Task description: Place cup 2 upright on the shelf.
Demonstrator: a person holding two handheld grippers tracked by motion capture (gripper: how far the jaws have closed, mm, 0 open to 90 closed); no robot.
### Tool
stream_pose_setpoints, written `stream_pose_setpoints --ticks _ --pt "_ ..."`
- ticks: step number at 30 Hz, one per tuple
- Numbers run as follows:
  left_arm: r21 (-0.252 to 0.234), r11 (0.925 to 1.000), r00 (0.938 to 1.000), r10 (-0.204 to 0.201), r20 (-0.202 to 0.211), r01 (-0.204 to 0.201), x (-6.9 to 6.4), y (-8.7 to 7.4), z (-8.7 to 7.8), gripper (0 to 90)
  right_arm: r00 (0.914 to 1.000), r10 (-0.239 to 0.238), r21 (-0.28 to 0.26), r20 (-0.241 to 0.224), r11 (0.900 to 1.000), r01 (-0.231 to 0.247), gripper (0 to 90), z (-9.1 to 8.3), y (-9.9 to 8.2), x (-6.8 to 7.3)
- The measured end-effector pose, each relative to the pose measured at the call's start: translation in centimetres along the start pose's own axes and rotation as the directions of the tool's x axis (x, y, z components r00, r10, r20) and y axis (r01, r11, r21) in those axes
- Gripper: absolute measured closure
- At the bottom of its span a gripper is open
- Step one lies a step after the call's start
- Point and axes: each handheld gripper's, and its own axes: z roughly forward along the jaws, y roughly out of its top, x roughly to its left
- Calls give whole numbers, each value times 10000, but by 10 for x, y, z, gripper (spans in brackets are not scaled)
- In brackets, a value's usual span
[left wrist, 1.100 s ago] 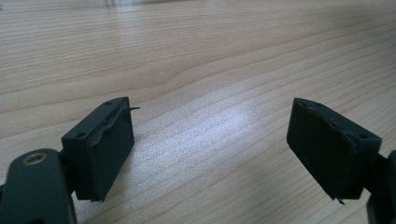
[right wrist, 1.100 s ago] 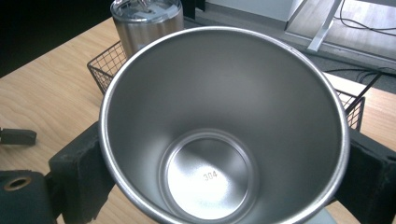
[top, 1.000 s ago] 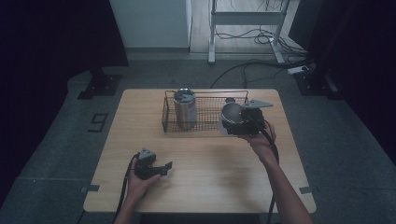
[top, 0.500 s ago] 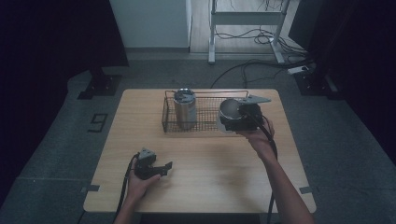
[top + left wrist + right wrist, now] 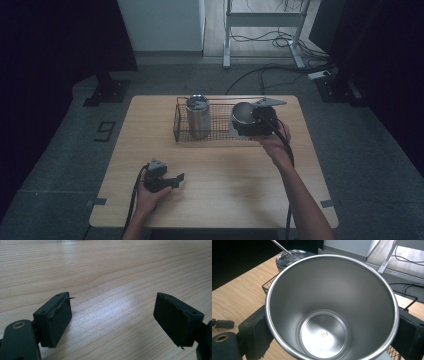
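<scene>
Pale wooden table (image 5: 225,195) carries a wire basket (image 5: 215,135); a steel cup (image 5: 332,310) is clamped by the right gripper (image 5: 252,125) over the basket's right end, lowering judged next; the left gripper (image 5: 112,322) rests gaping, empty.

L forearm came in from bottom edge, L hand (image 5: 150,196) low near the person's side, wrapped round the left gripper (image 5: 173,179), which lay about level, pointing to the right in high view; its jaws stood apart w/ nothing betw. them. R arm was stretched fwd and nearly straight, R hand (image 5: 274,141) behind the right gripper (image 5: 246,120), cable trailing back along the forearm. Its jaws were clamped on either side of a steel cup (image 5: 332,302), pads pressed to the wall.
</scene>
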Motion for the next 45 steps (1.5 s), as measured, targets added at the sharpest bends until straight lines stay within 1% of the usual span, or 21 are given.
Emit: stream_pose_setpoints --ticks 9,20,24,35,38,45 --pt "46 10000 10000 -79 27 79 1 0 0 152 9999 163 50 -12 9999 -163 69 8 2 -4" --pt "67 10000 10000 -37 3 37 1 0 0 152 9997 219 151 98 9996 -220 69 13 6 -9" --pt "78 10000 10000 -40 26 40 0 0 1 152 9993 309 272 194 9991 -314 69 19 7 -14" --pt "78 9999 10000 -71 47 71 1 0 1 152 9982 342 593 494 9976 -371 70 42 8 -35" --pt "73 10000 10000 -66 51 66 1 0 1 152 9974 465 672 547 9965 -502 69 48 7 -41" --pt "88 10000 10000 -40 60 40 1 0 0 152 9969 440 769 656 9958 -490 69 61 7 -48"
